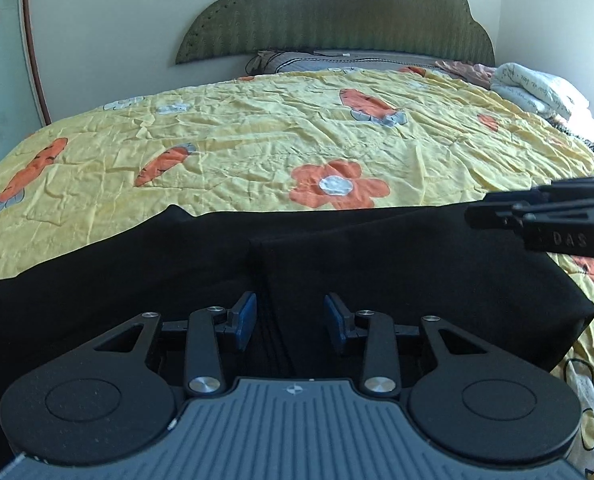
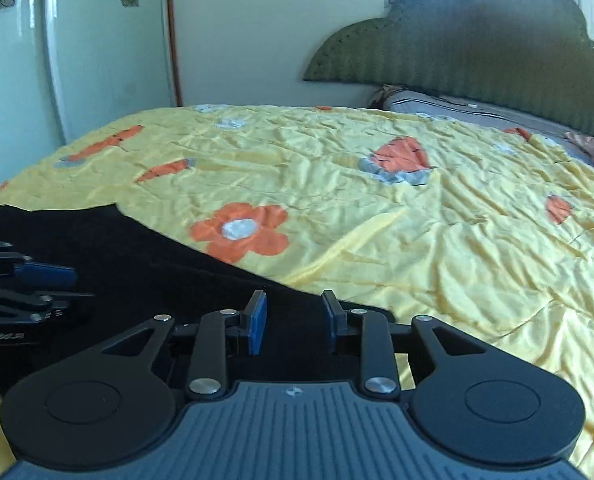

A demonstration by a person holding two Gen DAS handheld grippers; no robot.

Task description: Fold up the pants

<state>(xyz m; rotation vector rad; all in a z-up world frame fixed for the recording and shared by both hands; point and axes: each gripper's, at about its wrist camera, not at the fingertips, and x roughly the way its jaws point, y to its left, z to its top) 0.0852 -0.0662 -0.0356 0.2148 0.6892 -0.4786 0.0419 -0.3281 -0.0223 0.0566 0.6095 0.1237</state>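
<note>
Black pants (image 1: 377, 256) lie flat across the near part of the bed, with a seam or fold line running down the middle. My left gripper (image 1: 290, 322) is open, its blue pads low over the pants at the middle fold, holding nothing. My right gripper (image 2: 293, 322) is open and empty over the right edge of the pants (image 2: 145, 256). The right gripper also shows in the left wrist view (image 1: 537, 220), above the pants' right side. The left gripper shows in the right wrist view (image 2: 29, 284) at the left edge.
The bed is covered by a wrinkled yellow sheet (image 1: 257, 136) with orange flowers and carrots. A green headboard (image 1: 337, 12) and a pillow (image 1: 337, 62) stand at the far end. Folded bedding (image 1: 537, 88) lies at the far right. A wall and glass panel (image 2: 57, 60) are on the left.
</note>
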